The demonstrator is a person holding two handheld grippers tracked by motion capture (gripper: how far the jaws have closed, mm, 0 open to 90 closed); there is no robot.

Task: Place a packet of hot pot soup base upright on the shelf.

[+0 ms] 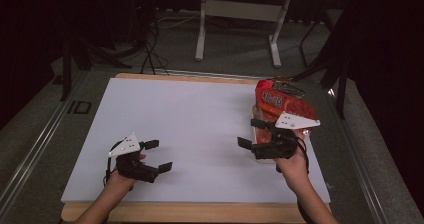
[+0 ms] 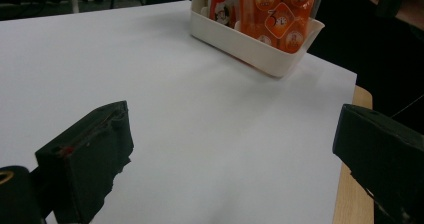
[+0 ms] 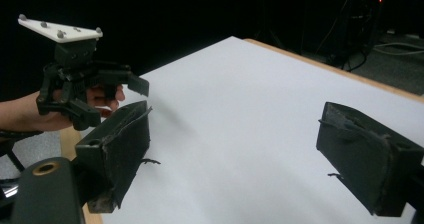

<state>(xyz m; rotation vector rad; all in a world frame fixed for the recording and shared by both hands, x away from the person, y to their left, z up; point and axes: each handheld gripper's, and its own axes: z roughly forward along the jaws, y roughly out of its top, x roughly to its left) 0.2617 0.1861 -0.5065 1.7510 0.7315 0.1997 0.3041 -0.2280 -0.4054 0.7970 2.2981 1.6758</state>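
My left gripper (image 1: 159, 155) is held low over the near left of a white sheet (image 1: 190, 129), open and empty. In the left gripper view its jaws stand wide apart around bare sheet (image 2: 200, 114), pointing toward a white basket (image 2: 240, 43) of orange and red packets (image 2: 270, 9). My right gripper (image 1: 249, 133) is open at the right, just in front of the packets (image 1: 280, 103), with its jaws pointing left. The right gripper view shows those jaws spread over the sheet (image 3: 240, 114) with nothing between them, and the left gripper (image 3: 135, 86) in a hand farther off.
The sheet lies on a wooden tabletop (image 1: 190, 211) whose edge shows at the front. The basket stands at the sheet's right edge. Beyond the table are a white desk frame (image 1: 240, 14) and cables on a grey floor (image 1: 150, 54).
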